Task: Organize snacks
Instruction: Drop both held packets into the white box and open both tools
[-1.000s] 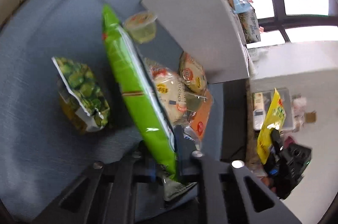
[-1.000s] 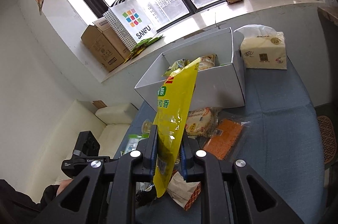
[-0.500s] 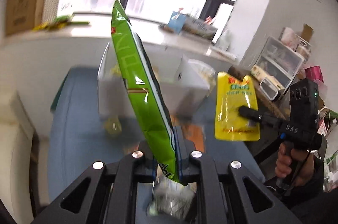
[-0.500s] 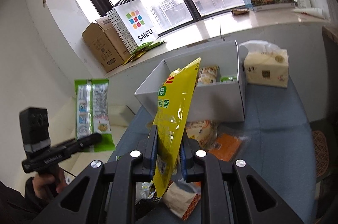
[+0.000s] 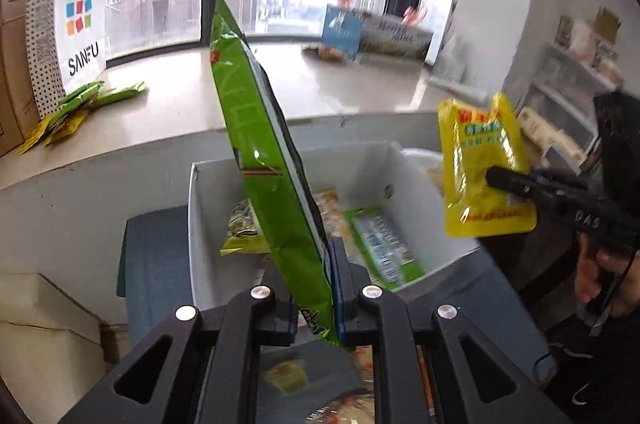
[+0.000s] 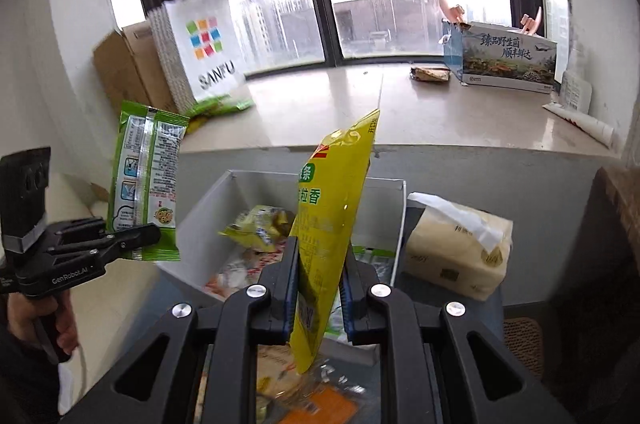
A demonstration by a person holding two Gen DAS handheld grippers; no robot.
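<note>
Two tools grip snacks above the white box [image 5: 208,208]: left tool [image 5: 310,288] clamps a green packet [image 5: 260,160], right tool [image 6: 318,288] a yellow pouch [image 6: 332,208] at its 12 o'clock.

The white paper bag [image 6: 200,52] on the far windowsill reads "SANFU". The left gripper [image 6: 132,238] body carries "GenRobot.AI". The yellow pouch [image 6: 328,224] shows 拉香, and the far-right printed box [image 6: 508,58] 臻品野生菌 顺丰鲜达.
</note>
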